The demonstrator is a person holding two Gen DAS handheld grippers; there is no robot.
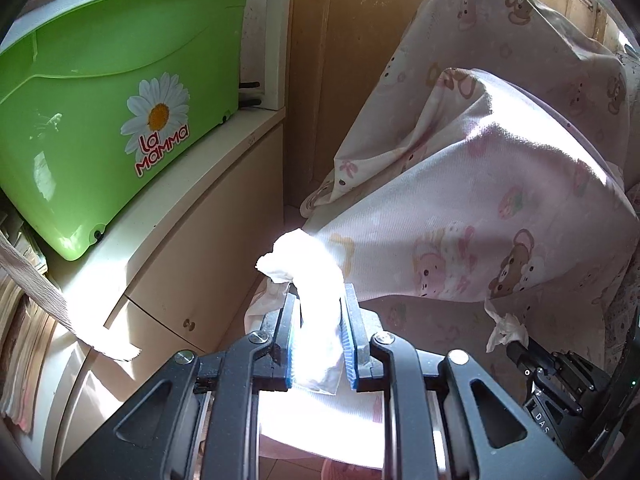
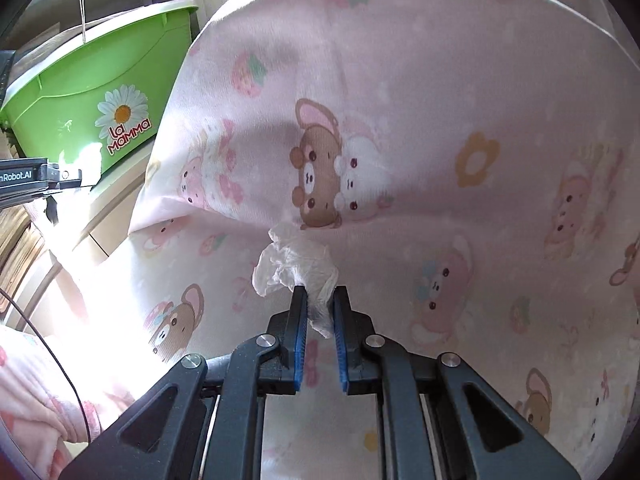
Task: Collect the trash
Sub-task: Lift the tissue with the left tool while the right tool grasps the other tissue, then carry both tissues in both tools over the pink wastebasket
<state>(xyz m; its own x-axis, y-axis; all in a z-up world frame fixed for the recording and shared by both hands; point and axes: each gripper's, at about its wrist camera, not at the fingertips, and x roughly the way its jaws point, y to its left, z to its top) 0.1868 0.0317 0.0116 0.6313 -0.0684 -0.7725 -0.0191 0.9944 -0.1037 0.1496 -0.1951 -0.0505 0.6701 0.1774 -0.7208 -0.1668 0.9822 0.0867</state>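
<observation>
My left gripper [image 1: 320,300] is shut on a crumpled white tissue [image 1: 308,268] that sticks up between the blue pads, lit bright by sun. My right gripper [image 2: 320,294] is shut on a second crumpled white tissue [image 2: 294,266], held just in front of the pink cartoon-print pillow [image 2: 400,120]. The right gripper [image 1: 516,350] also shows at the lower right of the left wrist view, with its tissue [image 1: 505,328] at the tip.
A green "La Mamma" plastic tub [image 1: 112,96] sits on a cream cabinet [image 1: 192,248] at the left. Pink print bedding [image 1: 480,208] fills the right. A wooden wall [image 1: 320,60] stands behind. A white paper strip [image 1: 48,300] hangs at far left.
</observation>
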